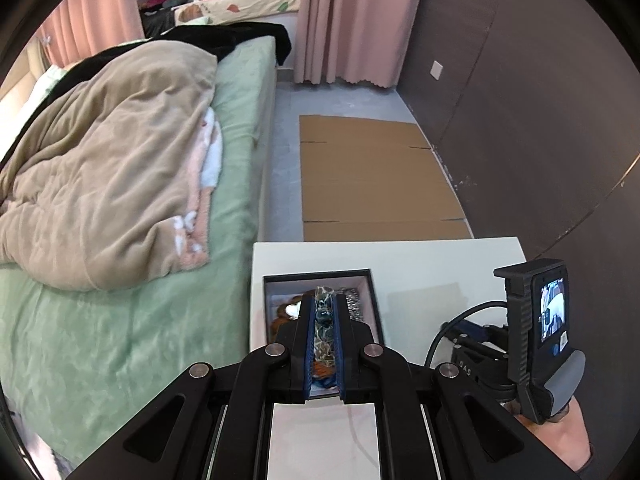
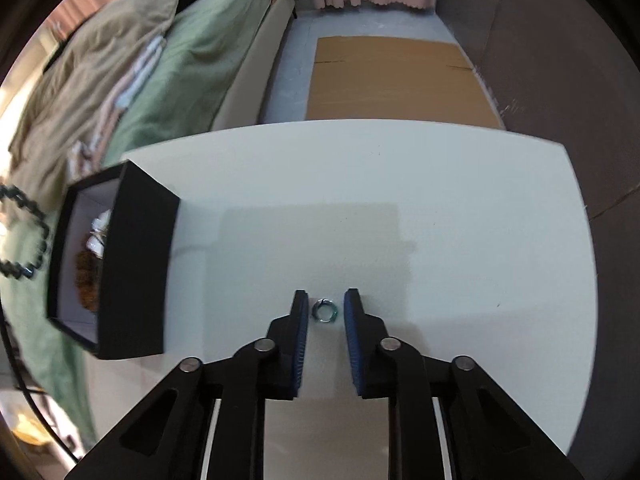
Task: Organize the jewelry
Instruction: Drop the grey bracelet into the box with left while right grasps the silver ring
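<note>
Ring flat on white table, bracelet lengthwise along left jaws

One black box; one ring; two claws.

Box sat at table's left edge, frame left, jewelry inside; ring lay lower centre between right gripper fingers. Bed upper left, cardboard behind table.
</note>
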Motion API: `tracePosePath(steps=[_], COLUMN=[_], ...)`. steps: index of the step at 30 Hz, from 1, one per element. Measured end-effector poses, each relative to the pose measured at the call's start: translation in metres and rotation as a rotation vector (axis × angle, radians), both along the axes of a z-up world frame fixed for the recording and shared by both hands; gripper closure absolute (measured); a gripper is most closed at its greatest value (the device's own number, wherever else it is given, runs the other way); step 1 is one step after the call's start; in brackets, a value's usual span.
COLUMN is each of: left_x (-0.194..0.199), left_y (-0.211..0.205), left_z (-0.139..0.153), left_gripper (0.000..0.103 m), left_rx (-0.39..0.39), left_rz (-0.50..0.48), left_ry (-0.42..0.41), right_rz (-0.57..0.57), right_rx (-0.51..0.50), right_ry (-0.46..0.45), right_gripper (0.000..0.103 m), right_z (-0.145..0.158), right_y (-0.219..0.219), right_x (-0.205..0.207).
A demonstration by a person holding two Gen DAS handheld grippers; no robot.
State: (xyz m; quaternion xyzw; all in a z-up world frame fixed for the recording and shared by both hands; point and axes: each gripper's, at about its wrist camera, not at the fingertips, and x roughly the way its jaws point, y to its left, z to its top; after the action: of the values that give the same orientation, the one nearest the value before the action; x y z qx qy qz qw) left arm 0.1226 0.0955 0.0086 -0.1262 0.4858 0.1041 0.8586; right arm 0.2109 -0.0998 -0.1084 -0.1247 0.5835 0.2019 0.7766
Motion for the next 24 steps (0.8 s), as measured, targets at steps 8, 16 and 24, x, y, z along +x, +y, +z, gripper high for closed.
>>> tracePosePath(steps=[8,16,24], left_x=[0.002,0.006,-0.010], left_y=[0.002,0.003,0.024], left_z=[-0.014,-0.043,-0.035], left_gripper=[0.094,0.094,0.047], left_rx=[-0.045,-0.066,-0.075], left_rz=[-0.011,-0.024,0.019], left_ry=[0.016,0.086,0.057], right_rz=[-0.012,0.007,0.066], right_rx=[0.120,0.317,0.456], right_ry=[0.010,0.036,0.046], right_gripper=[0.089,0.089,0.089], right_z=[0.025,0.052,0.069], right_y=[-0.011,-0.012,0.009], right_x=[-0.003,-0.007,-0.020])
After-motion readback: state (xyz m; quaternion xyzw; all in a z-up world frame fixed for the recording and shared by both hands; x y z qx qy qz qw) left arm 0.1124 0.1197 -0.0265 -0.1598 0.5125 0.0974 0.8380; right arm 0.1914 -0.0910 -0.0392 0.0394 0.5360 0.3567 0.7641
